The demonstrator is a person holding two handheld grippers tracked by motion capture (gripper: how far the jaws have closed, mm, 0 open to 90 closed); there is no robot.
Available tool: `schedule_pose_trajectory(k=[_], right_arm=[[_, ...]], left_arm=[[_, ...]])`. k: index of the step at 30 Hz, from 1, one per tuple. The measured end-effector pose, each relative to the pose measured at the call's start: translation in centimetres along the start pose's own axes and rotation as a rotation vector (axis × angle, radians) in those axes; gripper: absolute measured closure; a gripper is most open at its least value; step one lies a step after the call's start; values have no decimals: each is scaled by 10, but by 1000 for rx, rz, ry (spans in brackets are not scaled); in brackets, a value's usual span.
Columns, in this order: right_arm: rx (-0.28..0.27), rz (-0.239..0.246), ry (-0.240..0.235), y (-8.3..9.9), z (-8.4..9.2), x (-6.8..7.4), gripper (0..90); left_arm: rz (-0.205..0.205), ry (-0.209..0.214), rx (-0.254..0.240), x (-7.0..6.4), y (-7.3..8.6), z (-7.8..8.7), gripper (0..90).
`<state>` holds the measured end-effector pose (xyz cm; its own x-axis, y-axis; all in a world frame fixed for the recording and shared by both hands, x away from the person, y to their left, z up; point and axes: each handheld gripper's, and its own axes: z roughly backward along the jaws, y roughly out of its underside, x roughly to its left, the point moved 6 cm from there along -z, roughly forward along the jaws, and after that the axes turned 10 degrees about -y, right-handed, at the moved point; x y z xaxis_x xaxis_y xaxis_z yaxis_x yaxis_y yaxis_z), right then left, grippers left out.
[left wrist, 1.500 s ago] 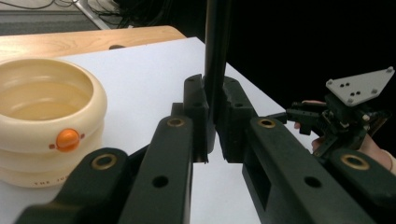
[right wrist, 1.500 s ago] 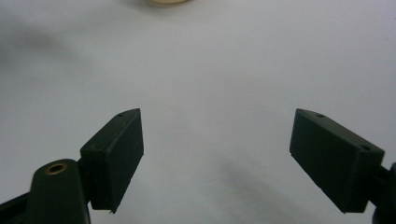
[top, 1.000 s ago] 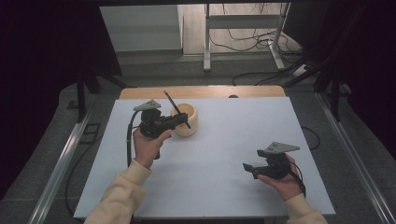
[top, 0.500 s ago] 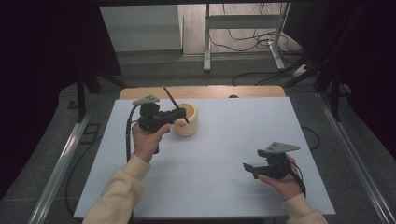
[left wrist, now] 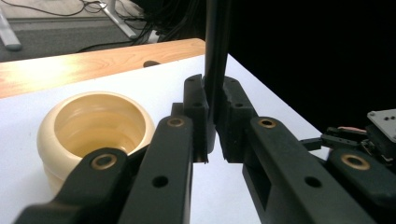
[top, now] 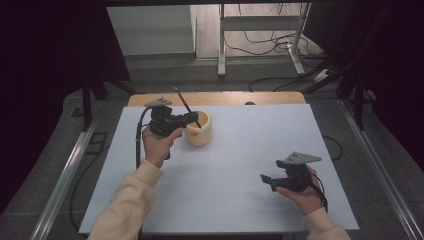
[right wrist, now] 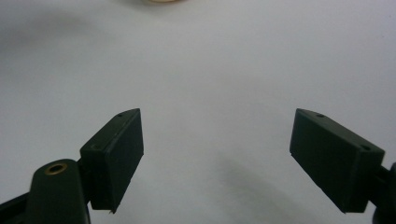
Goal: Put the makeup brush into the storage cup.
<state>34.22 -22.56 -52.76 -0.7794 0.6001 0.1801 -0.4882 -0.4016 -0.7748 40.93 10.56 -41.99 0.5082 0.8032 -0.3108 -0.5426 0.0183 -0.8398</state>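
Black stick beside bowl rim

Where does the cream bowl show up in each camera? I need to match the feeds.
High view: the cream bowl sits on the white table, upper left of centre, beside the left gripper that holds a black stick.
Left gripper view: bowl at lower left, beside the jaws.
Right gripper view: a sliver of its rim at the top edge.
Shared landmark: the white table.
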Motion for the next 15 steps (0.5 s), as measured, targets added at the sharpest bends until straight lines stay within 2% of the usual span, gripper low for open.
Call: schedule_pose_trajectory(k=[15], right_arm=[[-1, 1, 1, 0, 0, 0, 178]], left_arm=[[16, -29, 5, 11, -3, -7, 829]])
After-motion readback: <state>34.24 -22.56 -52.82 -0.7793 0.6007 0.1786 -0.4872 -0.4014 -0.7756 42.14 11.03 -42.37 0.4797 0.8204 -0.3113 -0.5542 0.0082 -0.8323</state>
